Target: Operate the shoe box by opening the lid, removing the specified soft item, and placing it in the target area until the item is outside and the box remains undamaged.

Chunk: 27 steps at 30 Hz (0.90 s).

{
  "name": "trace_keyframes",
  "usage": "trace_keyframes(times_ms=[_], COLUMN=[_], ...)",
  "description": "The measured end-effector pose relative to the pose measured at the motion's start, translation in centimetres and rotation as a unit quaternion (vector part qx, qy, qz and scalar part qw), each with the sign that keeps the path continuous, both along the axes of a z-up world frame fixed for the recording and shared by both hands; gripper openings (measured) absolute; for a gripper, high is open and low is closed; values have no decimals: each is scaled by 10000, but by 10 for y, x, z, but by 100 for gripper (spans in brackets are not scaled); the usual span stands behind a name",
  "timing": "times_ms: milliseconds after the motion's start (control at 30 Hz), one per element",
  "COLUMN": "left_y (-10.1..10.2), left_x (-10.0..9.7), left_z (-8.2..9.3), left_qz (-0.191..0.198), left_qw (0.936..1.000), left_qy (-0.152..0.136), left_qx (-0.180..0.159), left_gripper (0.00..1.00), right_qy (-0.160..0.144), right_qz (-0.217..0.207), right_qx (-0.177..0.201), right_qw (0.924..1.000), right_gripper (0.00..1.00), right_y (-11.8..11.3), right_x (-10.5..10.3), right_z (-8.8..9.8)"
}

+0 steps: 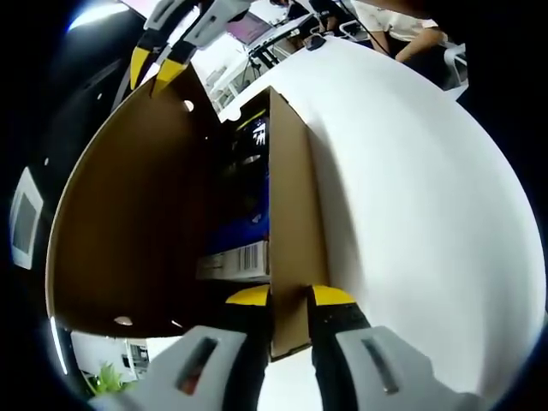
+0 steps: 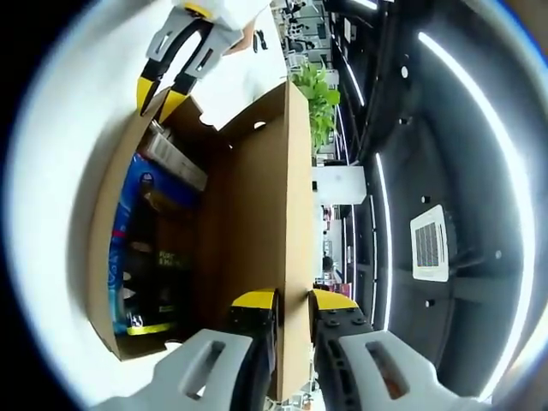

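A brown cardboard shoe box stands open on a white table [image 1: 411, 214]. My left gripper [image 1: 289, 298] is shut on the top edge of the box's side wall [image 1: 293, 205]. The raised lid [image 1: 137, 214] spreads to the left, and my right gripper [image 1: 157, 73] pinches its far edge. In the right gripper view, my right gripper [image 2: 292, 304] is shut on the lid [image 2: 257, 214], while my left gripper [image 2: 158, 94] holds the box wall at the far end. Inside lie a blue soft pack [image 2: 137, 197] with a barcode label [image 2: 175, 163] and a black item [image 2: 163, 274] with yellow print.
A person [image 1: 394, 21] sits at the table's far edge in the left gripper view. Bare white table [image 2: 77, 128] lies beside the box. A green plant [image 2: 317, 94] and ceiling lights show beyond the lid.
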<state>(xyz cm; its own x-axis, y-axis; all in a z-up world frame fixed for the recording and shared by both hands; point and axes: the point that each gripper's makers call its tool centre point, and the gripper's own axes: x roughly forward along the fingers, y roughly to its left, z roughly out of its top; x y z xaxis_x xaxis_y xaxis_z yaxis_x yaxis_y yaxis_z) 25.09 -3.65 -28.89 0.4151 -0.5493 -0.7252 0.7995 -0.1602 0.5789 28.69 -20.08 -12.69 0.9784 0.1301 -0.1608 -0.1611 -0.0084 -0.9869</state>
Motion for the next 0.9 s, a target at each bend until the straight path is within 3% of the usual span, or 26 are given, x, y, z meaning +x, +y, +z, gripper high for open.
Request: trace_keyframes(times_ms=[700, 900], left_y=[-1, -1], left_x=[1, 1], left_z=[1, 2], left_qz=[-11, 8], left_qw=[10000, 10000], left_qy=[46, 50], left_qx=[-38, -37], left_gripper=[16, 16], right_qy=[-155, -503], right_qz=[-118, -275], right_qx=[-189, -678], right_qw=[9996, 9961], right_gripper=[10, 9], right_y=[0, -1], right_x=[7, 13], right_z=[6, 9])
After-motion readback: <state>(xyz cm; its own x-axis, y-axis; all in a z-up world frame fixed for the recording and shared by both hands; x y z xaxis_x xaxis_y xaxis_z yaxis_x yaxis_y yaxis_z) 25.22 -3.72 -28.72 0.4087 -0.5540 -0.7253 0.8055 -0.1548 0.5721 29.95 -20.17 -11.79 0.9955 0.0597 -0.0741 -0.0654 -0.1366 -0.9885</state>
